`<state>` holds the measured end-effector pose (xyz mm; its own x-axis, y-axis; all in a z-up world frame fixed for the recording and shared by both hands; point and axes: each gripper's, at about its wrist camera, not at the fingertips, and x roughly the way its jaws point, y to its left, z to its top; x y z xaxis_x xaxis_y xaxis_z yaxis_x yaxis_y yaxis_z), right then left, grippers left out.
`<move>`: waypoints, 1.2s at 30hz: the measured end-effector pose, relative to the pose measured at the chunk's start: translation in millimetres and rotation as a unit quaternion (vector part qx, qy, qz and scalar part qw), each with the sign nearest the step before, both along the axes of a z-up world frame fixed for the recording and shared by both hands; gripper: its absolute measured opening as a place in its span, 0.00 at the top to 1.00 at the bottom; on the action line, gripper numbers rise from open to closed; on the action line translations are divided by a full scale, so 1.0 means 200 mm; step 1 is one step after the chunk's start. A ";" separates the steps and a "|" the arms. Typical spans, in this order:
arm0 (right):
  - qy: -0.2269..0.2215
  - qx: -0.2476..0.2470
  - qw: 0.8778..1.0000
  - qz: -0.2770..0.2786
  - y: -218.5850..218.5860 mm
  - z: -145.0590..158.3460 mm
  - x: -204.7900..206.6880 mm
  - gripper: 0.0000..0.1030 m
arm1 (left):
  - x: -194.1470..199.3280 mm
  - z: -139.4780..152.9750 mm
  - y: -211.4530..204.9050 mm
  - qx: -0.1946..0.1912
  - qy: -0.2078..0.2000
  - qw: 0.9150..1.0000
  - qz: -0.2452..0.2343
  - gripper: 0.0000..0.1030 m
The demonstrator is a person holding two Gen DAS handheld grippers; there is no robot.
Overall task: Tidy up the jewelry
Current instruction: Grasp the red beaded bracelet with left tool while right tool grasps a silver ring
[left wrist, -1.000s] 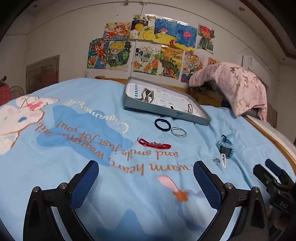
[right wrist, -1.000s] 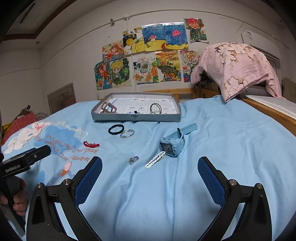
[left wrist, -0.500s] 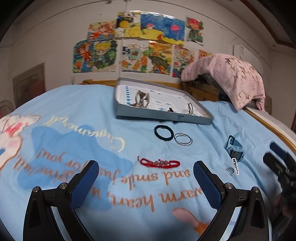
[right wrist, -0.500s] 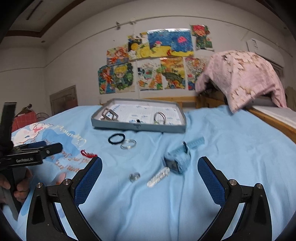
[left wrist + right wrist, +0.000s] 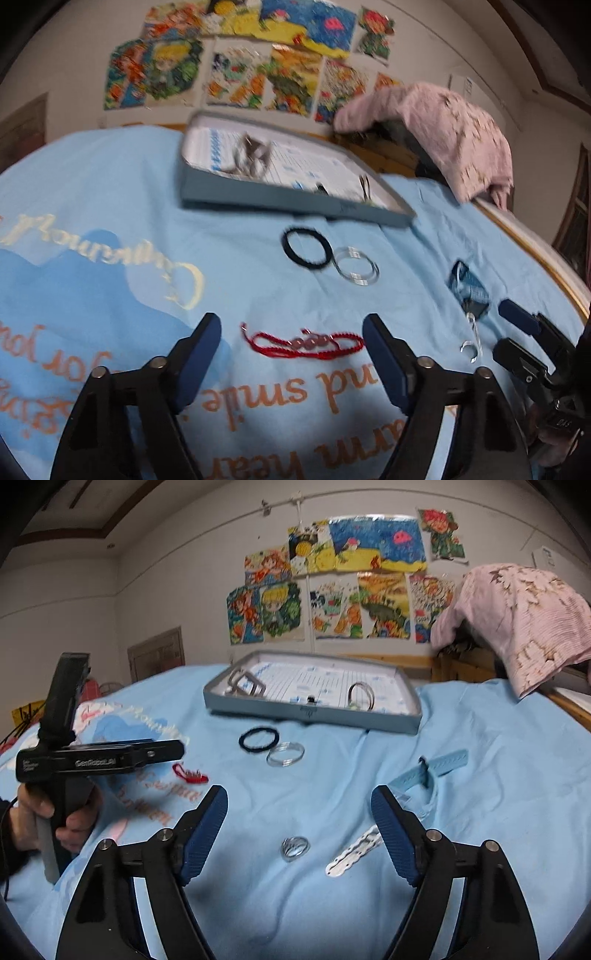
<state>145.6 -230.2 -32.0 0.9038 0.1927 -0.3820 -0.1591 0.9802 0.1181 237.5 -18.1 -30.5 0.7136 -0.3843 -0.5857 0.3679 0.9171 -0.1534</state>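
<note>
both grippers have come in low over the blue bedsheet [image 5: 498,738] and their jaws are closing, nothing gripped yet. the left gripper [image 5: 291,343] now frames the red bracelet [image 5: 303,341]; the right gripper [image 5: 299,825] frames the silver ring [image 5: 294,847]. two pickups look imminent, with the grey tray [image 5: 310,714] waiting beyond.

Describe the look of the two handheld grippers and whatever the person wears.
Both the left gripper and right gripper have black angular finger frames with silver pivot bolts and ribbed dark-blue pads. The left one's black body carries white lettering. A dark sleeve shows.
</note>
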 end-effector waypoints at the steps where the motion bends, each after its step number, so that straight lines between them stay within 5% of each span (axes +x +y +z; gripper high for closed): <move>1: 0.006 -0.002 1.000 0.004 0.01 -0.01 0.01 0.31 | 0.00 -0.01 -0.01 0.004 0.003 1.000 -0.006 0.30; 11: 0.043 -0.008 0.999 0.022 0.03 -0.07 0.05 0.40 | 0.00 -0.06 -0.10 0.048 0.008 0.998 -0.030 0.35; 16: 0.052 -0.013 0.998 0.026 0.04 -0.07 0.06 0.41 | -0.01 -0.07 -0.12 0.062 0.010 0.997 -0.036 0.54; 22: 0.077 -0.016 0.996 0.030 0.05 -0.10 0.10 0.52 | -0.06 -0.09 -0.17 0.089 0.004 0.995 -0.053 0.71; 36: 0.109 0.000 0.993 0.036 0.04 -0.13 0.12 0.65 | -0.19 -0.12 -0.15 0.079 0.019 0.994 -0.079 0.84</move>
<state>169.1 -222.0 -58.0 0.7841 0.2538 -0.5664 -0.1989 0.9672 0.1581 199.7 -47.9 -54.1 0.6288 -0.3909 -0.6722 0.5052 0.8625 -0.0291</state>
